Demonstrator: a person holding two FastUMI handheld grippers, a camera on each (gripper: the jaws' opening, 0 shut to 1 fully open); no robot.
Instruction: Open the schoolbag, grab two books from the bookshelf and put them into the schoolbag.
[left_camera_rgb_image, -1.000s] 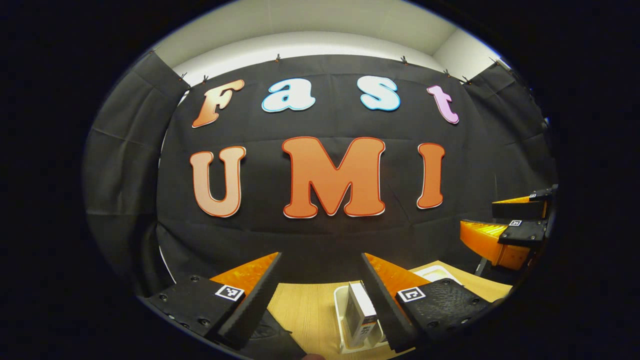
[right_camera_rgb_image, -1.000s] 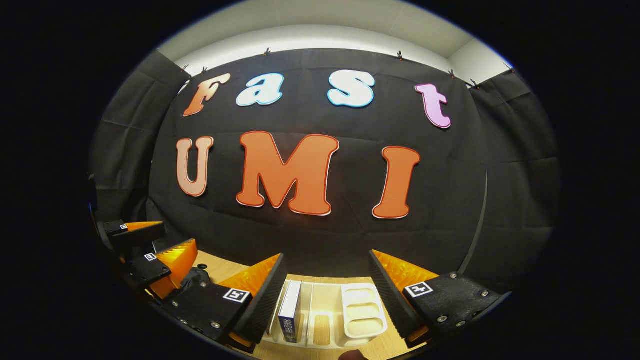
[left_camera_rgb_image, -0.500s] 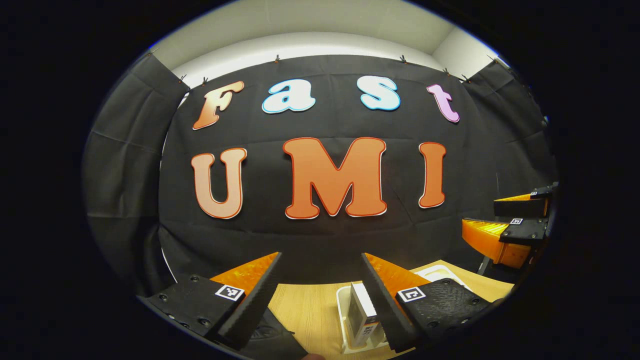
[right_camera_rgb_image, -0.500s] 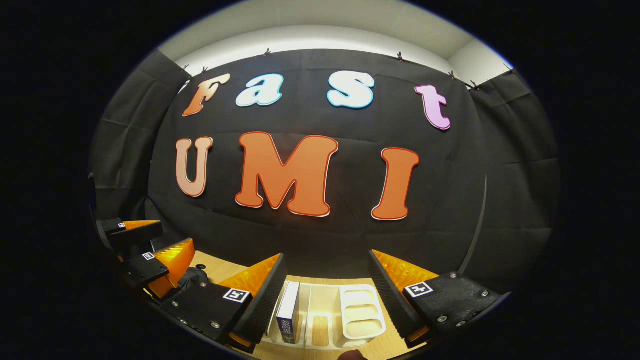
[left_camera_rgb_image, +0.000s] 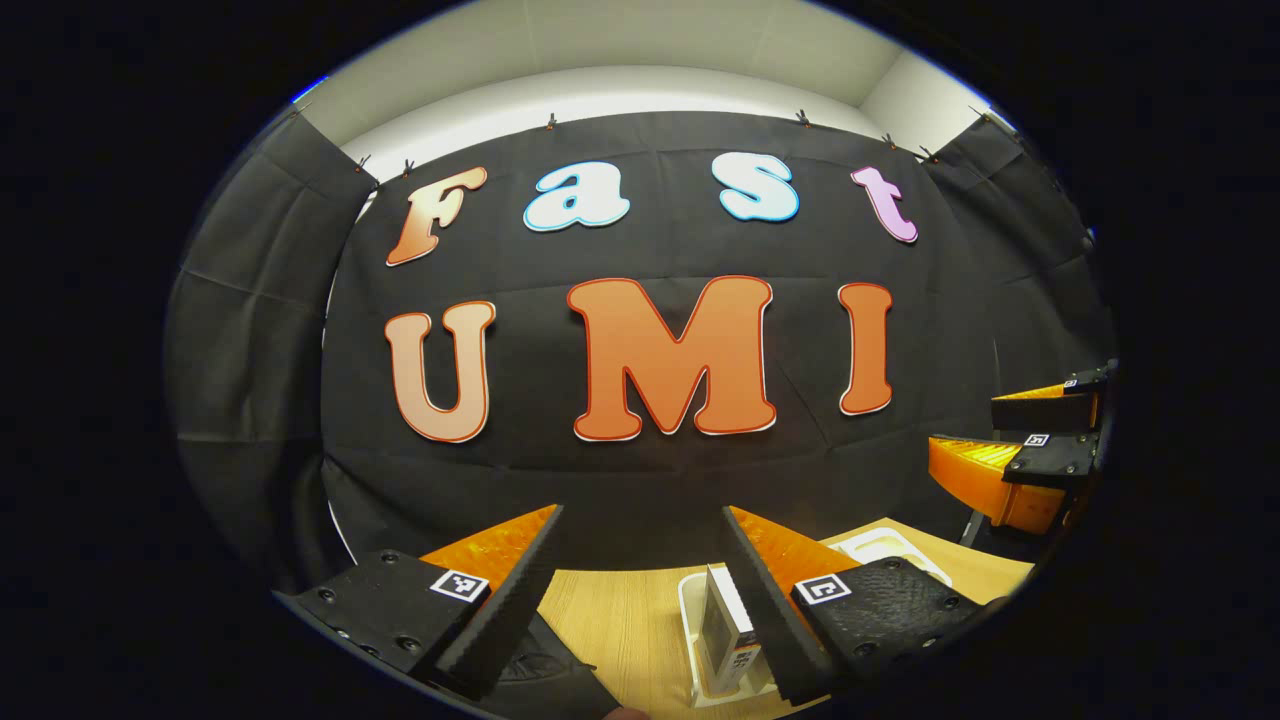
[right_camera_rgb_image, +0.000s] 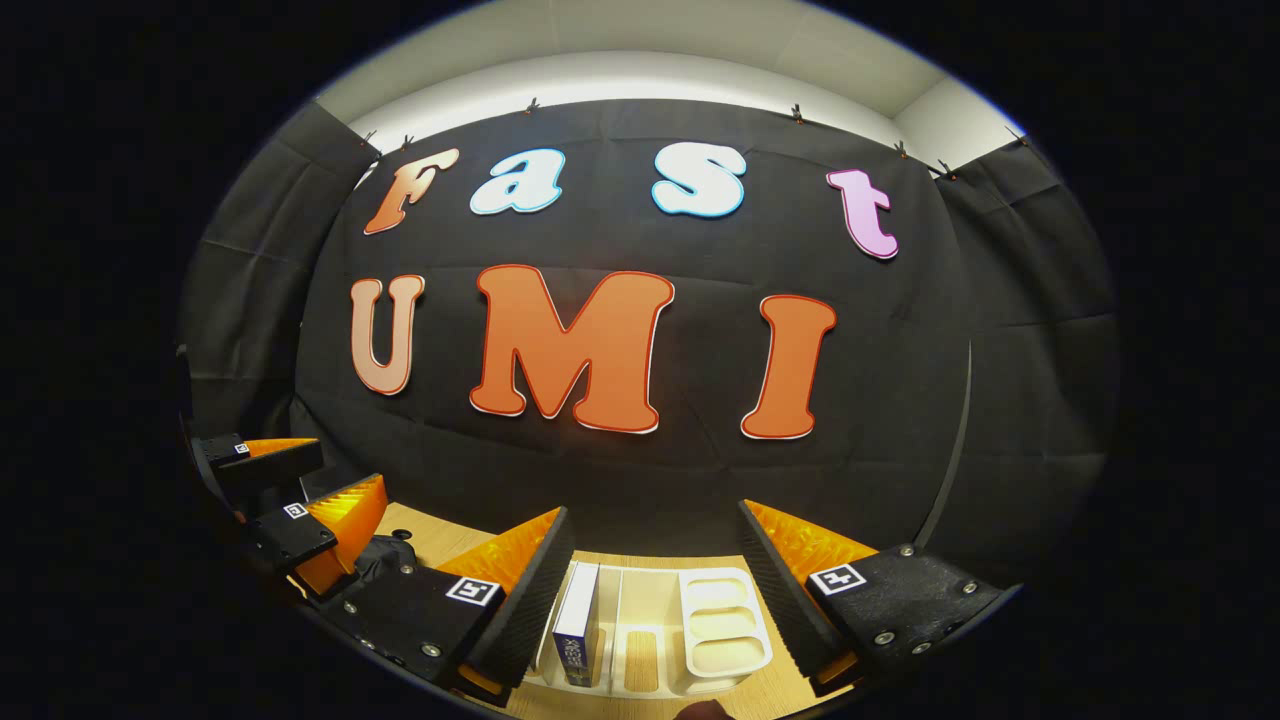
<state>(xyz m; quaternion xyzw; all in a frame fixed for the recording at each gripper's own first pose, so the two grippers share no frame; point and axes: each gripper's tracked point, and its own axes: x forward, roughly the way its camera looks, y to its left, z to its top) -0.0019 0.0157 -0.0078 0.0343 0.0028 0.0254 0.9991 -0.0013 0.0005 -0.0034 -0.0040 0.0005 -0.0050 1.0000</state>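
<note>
A white rack-style bookshelf (right_camera_rgb_image: 712, 625) stands on the wooden table (left_camera_rgb_image: 620, 620) with a book (right_camera_rgb_image: 578, 628) upright in its left slot. In the left gripper view the same book (left_camera_rgb_image: 728, 635) stands in the bookshelf (left_camera_rgb_image: 693, 625), just inside my right finger. My left gripper (left_camera_rgb_image: 640, 520) is open above the table, and a dark piece of the schoolbag (left_camera_rgb_image: 545, 670) lies under its left finger. My right gripper (right_camera_rgb_image: 655, 520) is open above the bookshelf. Each view shows the other gripper off to the side: the right gripper (left_camera_rgb_image: 1030, 450) and the left gripper (right_camera_rgb_image: 290, 490), both open.
The black cloth wall (left_camera_rgb_image: 640, 470) hangs close behind the table. A second part of the white rack (left_camera_rgb_image: 885, 545) shows past the left gripper's right finger. Bare wood (left_camera_rgb_image: 610, 610) lies between schoolbag and bookshelf.
Both views have tilted slightly; the bookshelf and book sit a little lower in the left gripper view. Both grippers stay open.
</note>
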